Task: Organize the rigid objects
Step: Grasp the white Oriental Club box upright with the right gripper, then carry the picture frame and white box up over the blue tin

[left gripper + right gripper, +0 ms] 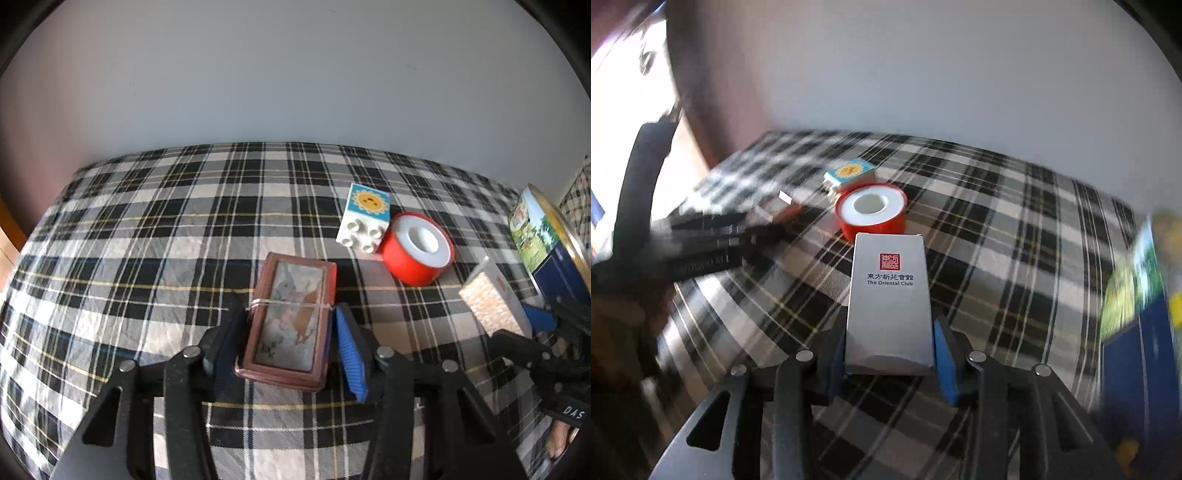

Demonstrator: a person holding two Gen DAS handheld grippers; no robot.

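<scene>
Brown card case (291, 319) w/ a rubber band across it lay on the plaid cloth (147, 258), centre of the left wrist view, between the fingers of the left gripper (291, 343). Left pad looked to be against its side; the blue right pad (351, 354) showed a thin gap, so can't tell if it was truly clamped. Jaws partly closed, about as wide as the case.

In the right wrist view, the silver box (890, 302) marked "The Oriental Club" sat lower centre, lengthwise betw. the blue pads of the right gripper (890, 354). Pads pressed on both long sides near its near end; jaws narrow, closed on the box.

Further out: red tape roll (870, 210) just beyond the box's far end, lying flat, white core up. White toy brick (849, 173) w/ a sun picture just behind the roll, looked touching or nearly so. In the left view roll (417, 249) and brick (364, 218) sat upper right of the case, apart from it.

Far right edge of both views: a tin (543, 236) w/ a printed scene & dark blue side. Left gripper showed blurred at mid left of the right view. Pale wall (295, 74) behind.
</scene>
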